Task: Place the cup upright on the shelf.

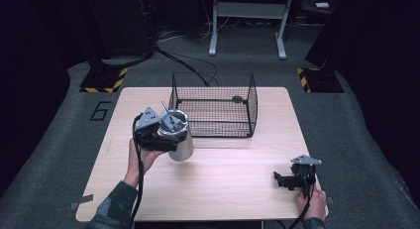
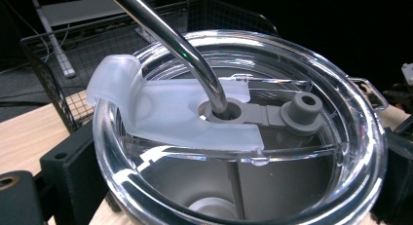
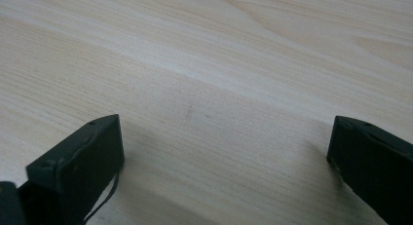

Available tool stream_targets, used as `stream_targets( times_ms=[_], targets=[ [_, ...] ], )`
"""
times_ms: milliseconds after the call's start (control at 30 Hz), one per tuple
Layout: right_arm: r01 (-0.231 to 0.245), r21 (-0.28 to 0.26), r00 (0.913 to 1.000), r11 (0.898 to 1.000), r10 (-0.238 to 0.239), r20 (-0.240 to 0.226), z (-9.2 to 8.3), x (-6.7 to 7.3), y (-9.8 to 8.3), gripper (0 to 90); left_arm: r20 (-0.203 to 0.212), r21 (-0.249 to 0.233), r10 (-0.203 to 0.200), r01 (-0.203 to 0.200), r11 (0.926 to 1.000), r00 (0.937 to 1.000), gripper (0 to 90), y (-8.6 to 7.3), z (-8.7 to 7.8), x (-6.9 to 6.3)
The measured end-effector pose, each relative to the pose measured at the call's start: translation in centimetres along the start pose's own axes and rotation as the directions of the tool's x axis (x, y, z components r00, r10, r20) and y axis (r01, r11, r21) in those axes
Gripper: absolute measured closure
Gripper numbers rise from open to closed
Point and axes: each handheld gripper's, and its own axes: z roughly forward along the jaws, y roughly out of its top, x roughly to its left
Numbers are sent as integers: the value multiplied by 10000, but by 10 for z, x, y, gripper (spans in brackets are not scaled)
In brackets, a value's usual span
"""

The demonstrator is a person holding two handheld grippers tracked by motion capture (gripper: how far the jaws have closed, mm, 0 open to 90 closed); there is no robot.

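The left gripper is held over the desk on a raised forearm, its jaws clamped on the steel tumbler, which tilts just before the wire basket; a metal straw pierces its clear lid. The right gripper sits low near the desk's right edge, jaws wide and holding nothing.

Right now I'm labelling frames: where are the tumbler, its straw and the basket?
tumbler (image 1: 182, 144), high view, steel side wall.
straw (image 2: 180, 45), left gripper view, middle of the metal tube.
basket (image 1: 251, 107), high view, right wire wall.
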Motion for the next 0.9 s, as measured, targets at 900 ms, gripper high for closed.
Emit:
stream_targets(
  times_ms=[900],
  targets=[
    [0, 4, 10000, 10000, 0, -3, 0, 0, 0, 0, 307, -172, 421, -416, 9990, 9986, 41, 57, 14, 0]
  ],
)
